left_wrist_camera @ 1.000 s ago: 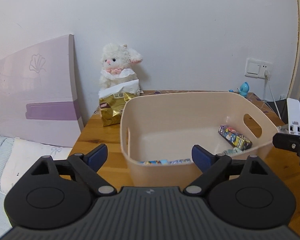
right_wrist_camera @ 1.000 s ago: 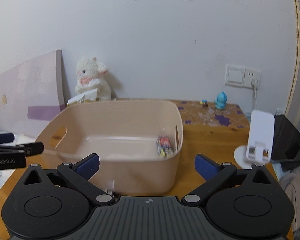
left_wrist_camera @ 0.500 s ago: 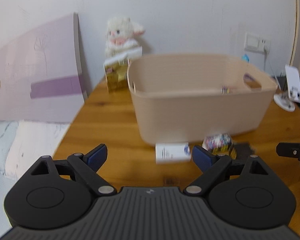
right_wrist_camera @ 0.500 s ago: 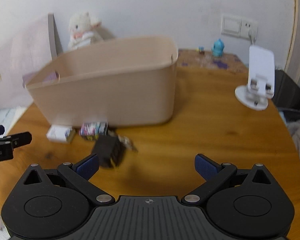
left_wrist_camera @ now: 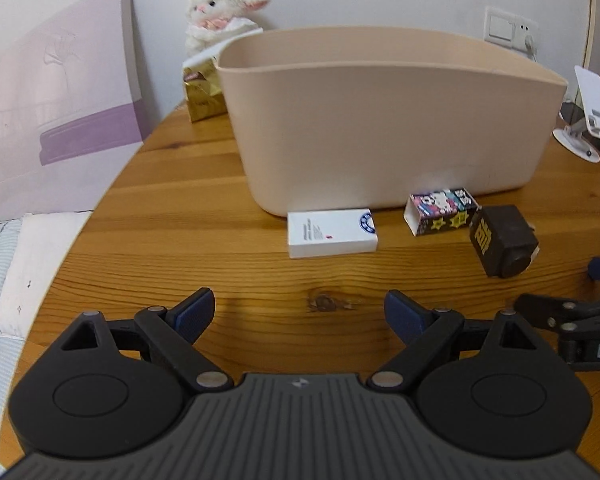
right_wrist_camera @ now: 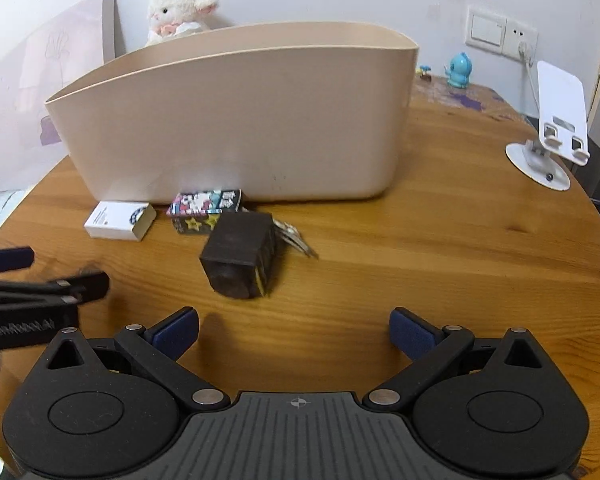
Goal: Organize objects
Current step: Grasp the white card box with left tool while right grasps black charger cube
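A beige plastic bin (left_wrist_camera: 384, 120) stands on the wooden table (left_wrist_camera: 188, 216), and the loose items lie in a row just in front of its near wall. Furthest left is a white box (left_wrist_camera: 332, 233) lying flat, close to the bin's base. Next to it is a small patterned box (left_wrist_camera: 442, 211) printed with cartoon figures and stars, almost touching the bin. To the right of that and nearer the cameras sits a dark brown box (right_wrist_camera: 240, 258) with yellow lettering on one face; in the right wrist view a silvery wrapper (right_wrist_camera: 294, 238) pokes out from behind it.

The left gripper (left_wrist_camera: 299, 310) hovers low over the table short of the white box, its fingers spread wide with nothing between them. The right gripper (right_wrist_camera: 294, 330) hovers in front of the dark brown box, likewise spread wide and empty. Each gripper shows at the edge of the other's view.

Behind the bin, a white plush lamb (left_wrist_camera: 220, 8) sits against the wall beside a gold packet (left_wrist_camera: 204, 92). A lilac board (left_wrist_camera: 60, 112) leans at the left. At the right stand a white phone stand (right_wrist_camera: 556, 128) and a small blue figurine (right_wrist_camera: 459, 70), below a wall switch and socket (right_wrist_camera: 500, 36).
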Demonstrator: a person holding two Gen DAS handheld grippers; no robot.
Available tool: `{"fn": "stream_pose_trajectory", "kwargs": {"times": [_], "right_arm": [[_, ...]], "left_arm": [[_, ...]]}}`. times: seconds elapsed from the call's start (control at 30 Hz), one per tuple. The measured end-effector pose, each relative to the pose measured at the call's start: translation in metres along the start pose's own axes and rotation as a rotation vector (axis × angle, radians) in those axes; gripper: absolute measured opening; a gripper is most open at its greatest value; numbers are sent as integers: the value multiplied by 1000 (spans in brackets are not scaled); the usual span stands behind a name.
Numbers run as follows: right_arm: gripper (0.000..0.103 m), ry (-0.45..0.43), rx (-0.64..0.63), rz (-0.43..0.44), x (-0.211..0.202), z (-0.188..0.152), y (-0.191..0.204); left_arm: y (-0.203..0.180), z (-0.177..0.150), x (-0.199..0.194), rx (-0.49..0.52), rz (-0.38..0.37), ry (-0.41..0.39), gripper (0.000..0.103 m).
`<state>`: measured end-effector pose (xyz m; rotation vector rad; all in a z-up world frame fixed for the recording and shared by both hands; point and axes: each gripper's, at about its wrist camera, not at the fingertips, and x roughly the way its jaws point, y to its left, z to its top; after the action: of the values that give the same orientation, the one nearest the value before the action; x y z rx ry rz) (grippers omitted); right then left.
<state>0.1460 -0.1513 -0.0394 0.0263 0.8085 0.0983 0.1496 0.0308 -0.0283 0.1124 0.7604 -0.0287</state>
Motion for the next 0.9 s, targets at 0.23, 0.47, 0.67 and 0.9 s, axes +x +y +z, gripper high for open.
{"fn": "stream_pose_trajectory", "kwargs": {"times": [0.23,0.47,0.67,0.9], "right_arm": [[103,-35,-32,-49,10,4,13],[101,-44,-27,-60,23,11,15],[86,-69,-15,-64,21,10,12],[38,-100,2,-79,10,6,8]], "left_arm": [[-3,7,19,-49,-9,10,93],[3,20,37,-111,-7,10,98],[-2,27,44,-100,-12,5,98],[-7,25,40,-58,-53,-28,78]]}}
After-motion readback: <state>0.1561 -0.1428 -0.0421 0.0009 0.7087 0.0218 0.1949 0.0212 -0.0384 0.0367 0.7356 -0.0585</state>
